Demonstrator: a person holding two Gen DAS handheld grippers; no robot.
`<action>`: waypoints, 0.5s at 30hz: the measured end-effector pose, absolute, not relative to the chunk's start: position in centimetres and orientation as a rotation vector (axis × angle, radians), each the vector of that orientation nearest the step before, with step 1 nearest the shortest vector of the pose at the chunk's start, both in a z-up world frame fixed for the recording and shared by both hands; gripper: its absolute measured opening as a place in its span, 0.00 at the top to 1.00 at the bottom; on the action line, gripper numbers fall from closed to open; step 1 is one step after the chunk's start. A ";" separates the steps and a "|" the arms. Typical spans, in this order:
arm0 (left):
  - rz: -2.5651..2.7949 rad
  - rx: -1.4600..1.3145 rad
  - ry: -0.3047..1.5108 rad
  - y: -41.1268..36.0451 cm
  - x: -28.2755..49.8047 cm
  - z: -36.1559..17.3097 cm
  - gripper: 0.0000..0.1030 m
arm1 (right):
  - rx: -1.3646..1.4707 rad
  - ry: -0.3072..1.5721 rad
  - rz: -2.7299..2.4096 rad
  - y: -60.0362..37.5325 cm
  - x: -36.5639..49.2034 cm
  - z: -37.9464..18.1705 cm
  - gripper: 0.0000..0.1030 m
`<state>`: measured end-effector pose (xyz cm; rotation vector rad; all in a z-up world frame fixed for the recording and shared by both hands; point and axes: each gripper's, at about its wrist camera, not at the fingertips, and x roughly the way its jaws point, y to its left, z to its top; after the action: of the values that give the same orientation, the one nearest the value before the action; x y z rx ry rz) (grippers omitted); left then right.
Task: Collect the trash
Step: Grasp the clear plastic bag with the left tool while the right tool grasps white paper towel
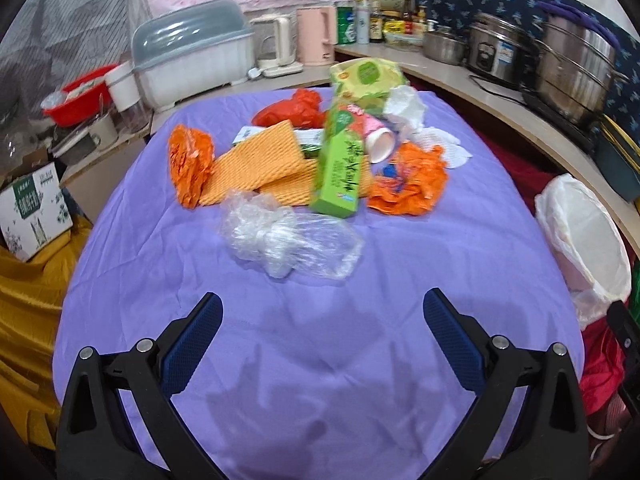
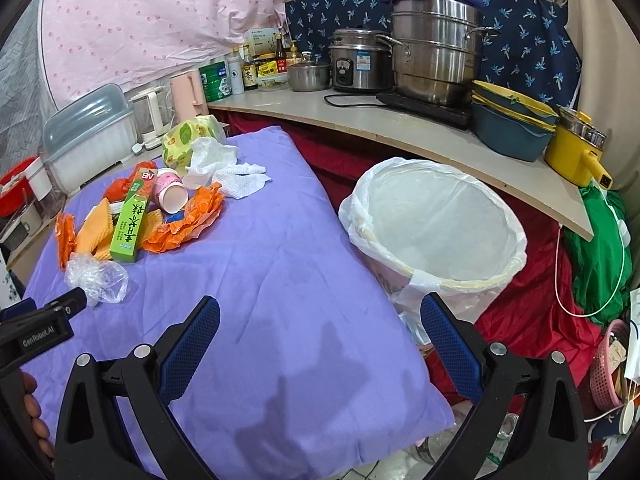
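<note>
The left wrist view looks low along the purple cloth toward the trash pile. The right wrist view faces the lined bin beside that cloth. Both share cloth, pile and bin.

You see matt purple cloth on the table | clear crinkled plastic bag | glossy green carton | ribbed orange foam sheets | thin white bin liner | shiny steel pots far right

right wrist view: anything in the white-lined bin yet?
No: the white-lined trash bin shows only bare liner inside, while the trash, such as the long green carton, lies on the purple cloth.
</note>
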<state>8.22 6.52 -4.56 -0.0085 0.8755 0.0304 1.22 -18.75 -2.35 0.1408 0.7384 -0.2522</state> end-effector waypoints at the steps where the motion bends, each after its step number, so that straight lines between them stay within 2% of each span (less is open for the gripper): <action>1: 0.039 -0.023 0.883 7.0 8.7 -4.8 0.07 | 0.143 0.743 -0.250 -18.7 1.5 -2.5 0.07; 15: 0.106 -0.199 0.996 11.1 15.9 -8.1 0.07 | 0.146 0.775 -0.213 -16.7 9.2 -3.8 0.07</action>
<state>15.85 11.14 -8.11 -0.1988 0.9960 0.1062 9.23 -16.70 -3.75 0.1458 0.7747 -0.2127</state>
